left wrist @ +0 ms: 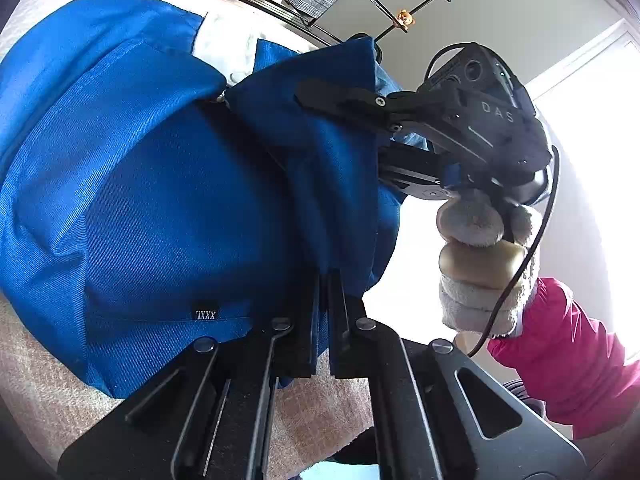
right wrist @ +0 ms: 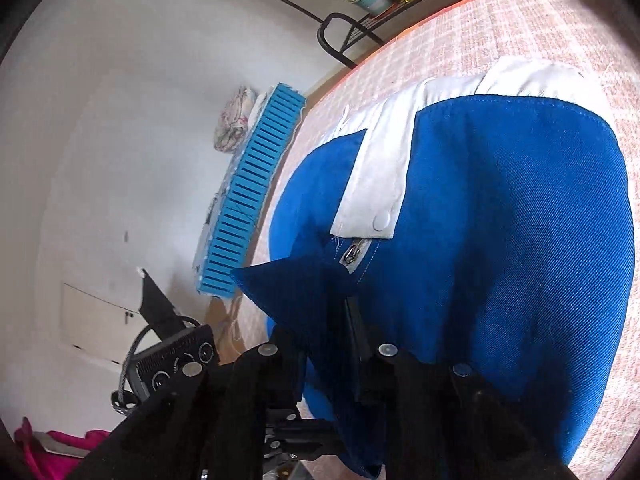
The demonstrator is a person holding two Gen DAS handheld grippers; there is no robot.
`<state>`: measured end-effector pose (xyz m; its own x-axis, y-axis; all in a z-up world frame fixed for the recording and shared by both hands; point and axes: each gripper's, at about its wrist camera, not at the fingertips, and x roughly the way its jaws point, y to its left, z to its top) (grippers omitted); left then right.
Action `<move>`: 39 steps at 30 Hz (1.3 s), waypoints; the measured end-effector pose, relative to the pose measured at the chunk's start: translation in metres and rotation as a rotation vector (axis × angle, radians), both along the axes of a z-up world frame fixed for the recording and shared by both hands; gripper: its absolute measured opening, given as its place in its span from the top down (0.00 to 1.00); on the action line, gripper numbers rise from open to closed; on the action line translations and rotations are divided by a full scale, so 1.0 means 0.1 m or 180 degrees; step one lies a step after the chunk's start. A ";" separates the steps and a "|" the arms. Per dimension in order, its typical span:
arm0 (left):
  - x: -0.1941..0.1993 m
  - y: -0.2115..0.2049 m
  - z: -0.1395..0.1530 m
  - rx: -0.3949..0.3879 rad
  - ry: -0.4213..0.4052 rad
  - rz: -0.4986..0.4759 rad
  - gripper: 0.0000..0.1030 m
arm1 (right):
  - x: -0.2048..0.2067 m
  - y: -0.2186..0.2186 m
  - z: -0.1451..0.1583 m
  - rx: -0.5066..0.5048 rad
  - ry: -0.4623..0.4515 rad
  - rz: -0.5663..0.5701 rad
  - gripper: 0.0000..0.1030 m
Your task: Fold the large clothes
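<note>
A large blue garment (left wrist: 132, 184) with white lining and a small black size tag (left wrist: 205, 313) lies on a pinkish woven surface (left wrist: 36, 372). My left gripper (left wrist: 324, 280) is shut on a fold of its blue cloth, lifted off the surface. The right gripper (left wrist: 320, 96), held by a gloved hand (left wrist: 480, 264), shows in the left wrist view pinching the garment's upper edge. In the right wrist view my right gripper (right wrist: 332, 300) is shut on a dark blue corner of the garment (right wrist: 500, 240), close to a zipper pull (right wrist: 352, 256) and a white flap with a button (right wrist: 380, 184).
A blue slatted crate (right wrist: 256, 196) and a bundle of patterned cloth (right wrist: 234, 120) sit by the white wall beside the pinkish surface (right wrist: 500, 28). A black metal rack (left wrist: 304, 16) stands behind. A pink sleeve (left wrist: 568, 356) is at the right, a bright window (left wrist: 600, 140) beyond it.
</note>
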<state>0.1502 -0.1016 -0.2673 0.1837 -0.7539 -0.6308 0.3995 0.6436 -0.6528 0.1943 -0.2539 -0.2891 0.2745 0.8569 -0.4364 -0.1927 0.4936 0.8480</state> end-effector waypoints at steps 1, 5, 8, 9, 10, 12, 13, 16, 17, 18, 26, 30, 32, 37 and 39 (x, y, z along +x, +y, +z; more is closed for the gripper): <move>-0.01 -0.01 0.02 0.0008 -0.0019 -0.0015 1.00 | 0.01 -0.03 -0.02 -0.0054 0.0016 -0.0034 0.89; -0.08 -0.06 0.08 0.0139 -0.0212 -0.0115 1.00 | 0.05 -0.12 -0.09 0.0263 0.0118 -0.0106 0.92; -0.13 -0.08 0.08 0.0215 -0.0250 -0.0151 1.00 | 0.03 -0.11 -0.08 -0.0372 0.0066 -0.0179 0.96; -0.14 -0.07 0.07 0.0217 -0.0240 -0.0153 1.00 | 0.02 -0.10 -0.04 -0.0591 0.0013 -0.0181 0.99; -0.15 -0.05 0.07 0.0213 -0.0243 -0.0162 1.00 | -0.02 -0.09 0.02 -0.0751 -0.0072 -0.0185 0.99; -0.15 -0.07 0.08 0.0204 -0.0249 -0.0167 1.00 | -0.06 -0.03 0.18 -0.0990 -0.0276 -0.0176 0.99; -0.18 -0.07 0.09 0.0192 -0.0258 -0.0171 1.00 | -0.08 -0.03 0.26 -0.1059 -0.0346 -0.0194 0.99; -0.13 -0.07 0.15 0.0140 -0.0328 -0.0182 1.00 | -0.06 0.09 0.43 -0.1285 -0.0508 -0.0213 0.97; -0.15 -0.05 0.17 0.0124 -0.0361 -0.0183 1.00 | -0.06 0.14 0.41 -0.1428 -0.0519 -0.0164 0.98; -0.19 -0.02 0.17 0.0138 -0.0394 -0.0195 1.00 | -0.04 0.21 0.36 -0.1662 -0.0534 -0.0121 0.98; -0.18 0.08 0.20 0.0262 -0.0160 -0.0332 1.00 | -0.07 0.08 0.43 -0.1919 -0.0628 -0.0345 0.79; -0.06 0.46 0.48 0.0359 -0.0324 -0.0230 0.92 | -0.42 -0.14 0.67 -0.1869 -0.0800 -0.0658 0.73; 0.07 0.73 0.64 0.0460 -0.0533 -0.0019 0.77 | -0.56 -0.28 0.73 -0.1939 -0.0844 -0.0831 0.72; 0.75 1.29 0.76 0.0754 -0.0680 0.0682 0.66 | -0.53 -0.33 0.72 -0.2004 -0.0640 -0.1135 0.72; 1.02 1.51 0.63 0.0663 -0.0337 0.0851 0.40 | -0.56 -0.39 0.68 -0.1948 -0.0560 -0.1265 0.54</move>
